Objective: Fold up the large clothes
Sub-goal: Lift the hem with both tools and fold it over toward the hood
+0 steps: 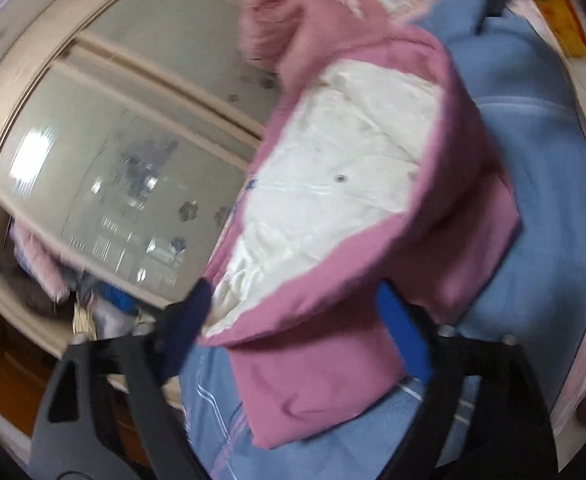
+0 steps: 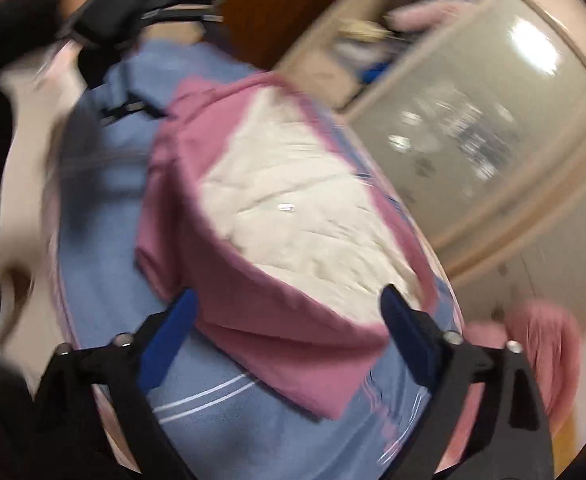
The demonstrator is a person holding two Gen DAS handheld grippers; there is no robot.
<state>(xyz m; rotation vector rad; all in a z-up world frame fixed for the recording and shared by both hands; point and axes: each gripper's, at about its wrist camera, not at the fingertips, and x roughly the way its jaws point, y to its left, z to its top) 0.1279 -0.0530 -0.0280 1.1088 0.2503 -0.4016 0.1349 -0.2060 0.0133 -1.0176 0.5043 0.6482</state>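
A pink padded jacket [image 1: 445, 216] with a white quilted lining [image 1: 333, 168] lies partly folded on a blue cover [image 1: 545, 208]; its fur-trimmed hood [image 1: 277, 20] is at the far end. My left gripper [image 1: 293, 300] is open, its blue fingers on either side of the jacket's near edge. In the right wrist view the jacket [image 2: 253, 320] with its lining [image 2: 305, 216] lies on the blue cover [image 2: 97, 272]. My right gripper [image 2: 289, 300] is open, fingers on either side of the jacket's near hem. Both views are blurred.
A wardrobe with frosted glass doors [image 1: 125, 168] stands beside the bed, also in the right wrist view [image 2: 493, 128]. Another pink garment [image 2: 541, 344] lies at the right. Dark items [image 2: 105, 12] sit at the bed's far end.
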